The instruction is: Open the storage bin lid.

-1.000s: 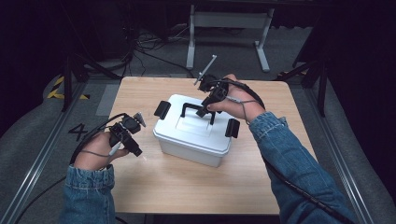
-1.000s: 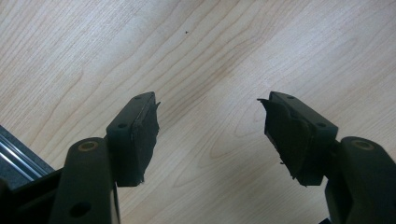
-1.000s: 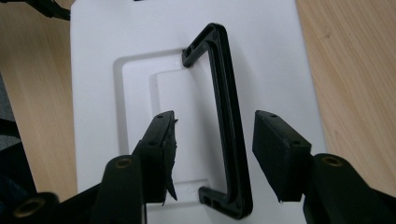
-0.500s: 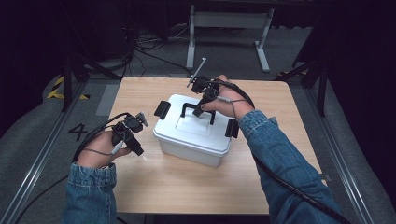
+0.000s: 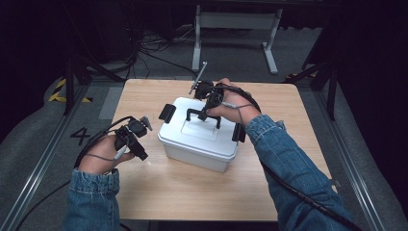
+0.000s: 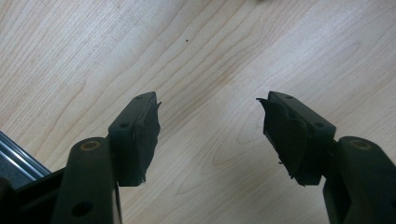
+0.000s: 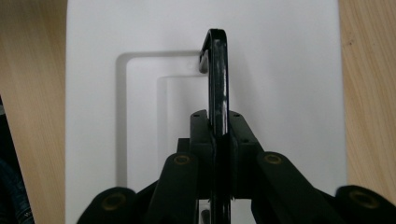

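Right gripper (image 7: 218, 133) jaws just closed onto white box's (image 5: 202, 139) upright glossy black handle (image 7: 217, 74); left gripper (image 6: 208, 133) jaws wide, empty.

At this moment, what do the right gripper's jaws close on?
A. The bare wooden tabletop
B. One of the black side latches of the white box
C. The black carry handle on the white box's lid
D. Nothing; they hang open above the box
C. In the right gripper view the right gripper has both pads pressed against the thin black handle, which stands up from the recessed lid of the white box.
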Motion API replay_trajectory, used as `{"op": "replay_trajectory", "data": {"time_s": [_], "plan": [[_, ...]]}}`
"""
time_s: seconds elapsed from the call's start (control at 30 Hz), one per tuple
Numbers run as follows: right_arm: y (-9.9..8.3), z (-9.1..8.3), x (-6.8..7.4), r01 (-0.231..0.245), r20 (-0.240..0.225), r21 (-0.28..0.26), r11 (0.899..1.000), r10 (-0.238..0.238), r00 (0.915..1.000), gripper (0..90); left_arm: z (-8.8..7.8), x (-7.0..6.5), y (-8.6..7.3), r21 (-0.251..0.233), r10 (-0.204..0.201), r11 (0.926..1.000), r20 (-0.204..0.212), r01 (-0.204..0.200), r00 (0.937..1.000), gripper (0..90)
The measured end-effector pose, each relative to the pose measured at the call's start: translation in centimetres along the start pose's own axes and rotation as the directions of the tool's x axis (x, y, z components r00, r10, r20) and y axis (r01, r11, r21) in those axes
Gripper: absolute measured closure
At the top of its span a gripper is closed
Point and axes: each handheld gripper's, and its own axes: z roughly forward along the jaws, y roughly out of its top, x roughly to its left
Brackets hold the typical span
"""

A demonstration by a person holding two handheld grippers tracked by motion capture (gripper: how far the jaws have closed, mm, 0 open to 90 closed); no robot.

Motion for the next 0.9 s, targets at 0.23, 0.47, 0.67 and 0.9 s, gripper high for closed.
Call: {"op": "replay_trajectory", "data": {"time_s": [0.23,0.47,0.67,0.9], "plan": [[0.2,-0.1,0.1,0.028,-0.019,0.011,1.0,-0.028,0.9994,84.2,0.0,0.2,-0.1,-0.003,-0.005,1.0,-0.004,0.005,1.0,36.6],[0.1,-0.3,0.0,0.026,-0.028,-0.006,1.0,-0.026,0.9993,84.2,0.1,0.1,0.1,-0.002,-0.001,1.0,-0.004,0.001,1.0,36.5],[0.2,-1.1,0.0,0.027,-0.03,-0.024,0.999,-0.028,0.9991,84.3,0.0,0.4,0.0,-0.006,0.005,1.0,-0.005,-0.005,1.0,36.5],[0.4,-2.8,0.2,0.035,-0.032,-0.063,0.997,-0.037,0.9988,84.2,0.0,0.5,-0.2,-0.015,-0.006,0.9999,-0.002,0.006,1.0,36.5]]}}
